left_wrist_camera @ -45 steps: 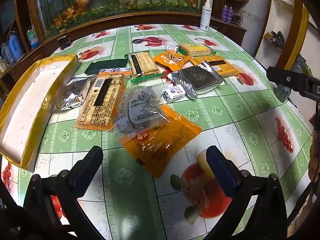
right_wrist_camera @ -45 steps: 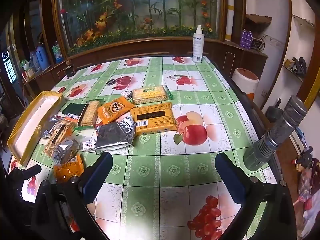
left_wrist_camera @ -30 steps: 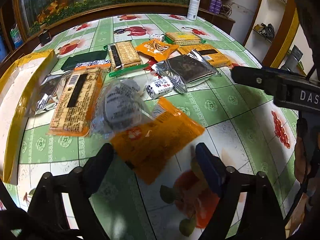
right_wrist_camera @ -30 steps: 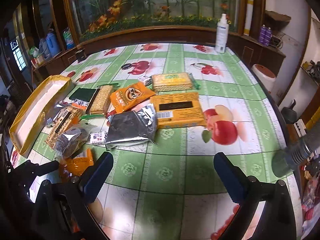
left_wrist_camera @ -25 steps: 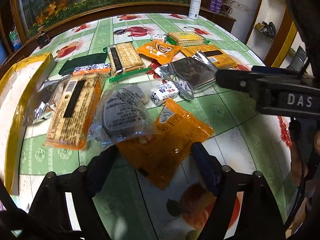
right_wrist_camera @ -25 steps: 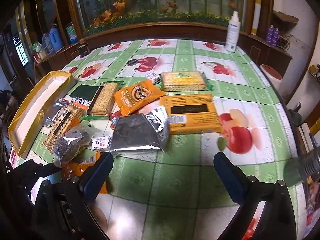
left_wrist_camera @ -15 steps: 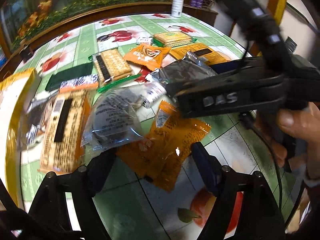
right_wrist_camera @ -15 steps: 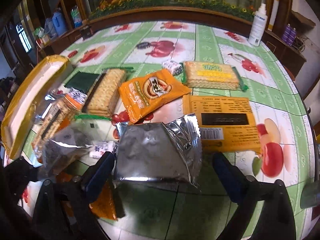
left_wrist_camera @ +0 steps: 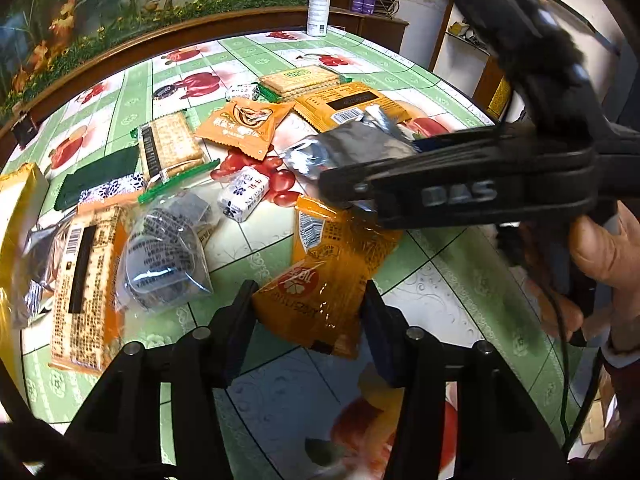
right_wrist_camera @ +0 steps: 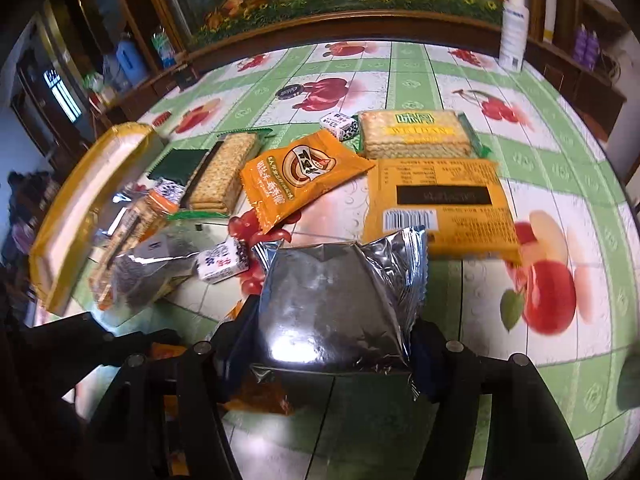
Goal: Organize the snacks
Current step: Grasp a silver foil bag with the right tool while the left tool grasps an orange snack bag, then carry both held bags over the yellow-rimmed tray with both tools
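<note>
My left gripper [left_wrist_camera: 308,320] is closed on the near end of an orange snack packet [left_wrist_camera: 332,272] that lies on the table. My right gripper [right_wrist_camera: 332,340] is closed on the near edge of a silver foil packet [right_wrist_camera: 340,296]; it crosses the left wrist view as a black bar [left_wrist_camera: 460,192] over that foil packet [left_wrist_camera: 348,148]. Other snacks lie spread behind: an orange round-logo packet [right_wrist_camera: 300,176], a flat yellow packet [right_wrist_camera: 440,208], cracker packs [right_wrist_camera: 412,132] [right_wrist_camera: 224,176], small white candies [right_wrist_camera: 222,262] and a clear bag [left_wrist_camera: 164,256].
A yellow-rimmed white tray [right_wrist_camera: 80,208] lies at the left of the table. The green fruit-print tablecloth [right_wrist_camera: 540,160] covers a round table. A white spray bottle [right_wrist_camera: 512,36] stands at the far edge by the wooden ledge.
Both grippers moved forward and down and narrowed from wide open onto their packets: left onto the orange packet, right onto the silver foil packet. The right gripper swung into the left view.
</note>
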Available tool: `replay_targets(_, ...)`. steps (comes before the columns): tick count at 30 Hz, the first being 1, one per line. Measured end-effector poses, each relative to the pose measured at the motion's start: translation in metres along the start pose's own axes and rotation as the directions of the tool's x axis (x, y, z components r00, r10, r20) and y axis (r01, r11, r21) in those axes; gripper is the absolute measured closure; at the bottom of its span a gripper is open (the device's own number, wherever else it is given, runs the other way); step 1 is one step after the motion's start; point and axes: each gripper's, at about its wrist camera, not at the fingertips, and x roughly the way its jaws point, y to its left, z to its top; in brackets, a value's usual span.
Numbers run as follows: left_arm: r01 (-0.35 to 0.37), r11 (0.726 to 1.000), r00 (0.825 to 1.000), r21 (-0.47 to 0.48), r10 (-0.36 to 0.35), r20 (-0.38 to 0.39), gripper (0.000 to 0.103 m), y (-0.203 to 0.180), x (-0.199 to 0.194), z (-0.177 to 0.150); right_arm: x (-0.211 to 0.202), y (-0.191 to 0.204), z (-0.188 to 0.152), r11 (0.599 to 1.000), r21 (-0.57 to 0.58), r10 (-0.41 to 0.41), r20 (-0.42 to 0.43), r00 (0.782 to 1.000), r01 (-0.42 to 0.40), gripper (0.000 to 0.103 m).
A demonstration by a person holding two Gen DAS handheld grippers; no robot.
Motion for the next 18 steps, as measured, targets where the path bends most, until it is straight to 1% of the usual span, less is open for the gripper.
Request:
replay_targets(4,-0.001,1.0,1.0,0.009,0.001,0.007,0.06,-0.008,-0.005,-0.006,-0.018,-0.006,-0.011,1.0,0.022,0.012,0.023,1.0,-0.013,0.036)
replay_targets(5,-0.005,1.0,1.0,0.006,0.005,0.014,0.083,-0.009,-0.009,-0.009,-0.024,-0.007,-0.014,0.999,0.029,0.016,0.034,0.999,-0.017,0.036)
replay_targets(6,-0.006,1.0,1.0,-0.013,0.006,0.014,0.099,-0.009,-0.012,-0.01,-0.031,-0.008,-0.017,0.999,0.035,0.022,0.048,0.999,-0.023,0.037)
replay_targets(8,-0.029,0.998,0.999,-0.065,0.03,0.026,0.099,-0.005,-0.022,-0.016,-0.043,-0.009,-0.022,0.999,0.039,0.027,0.072,0.997,-0.03,0.037)
replay_targets(11,-0.119,0.986,0.991,-0.117,0.124,0.042,0.099,-0.002,-0.037,-0.023,-0.063,-0.004,-0.03,0.998,0.039,0.035,0.109,0.993,-0.04,0.037)
replay_targets(12,-0.128,0.983,0.99,-0.13,0.135,0.047,0.099,0.0,-0.041,-0.026,-0.069,-0.001,-0.033,0.999,0.031,0.037,0.121,0.992,-0.041,0.037)
replay_targets(15,-0.123,0.976,0.987,-0.181,0.139,0.075,0.1,0.006,-0.057,-0.035,-0.085,0.006,-0.042,0.999,0.018,0.034,0.141,0.989,-0.037,0.037)
replay_targets(18,-0.099,0.97,0.984,-0.223,0.129,0.122,0.1,0.013,-0.078,-0.046,-0.099,0.01,-0.05,0.999,0.022,0.037,0.161,0.986,-0.041,0.037)
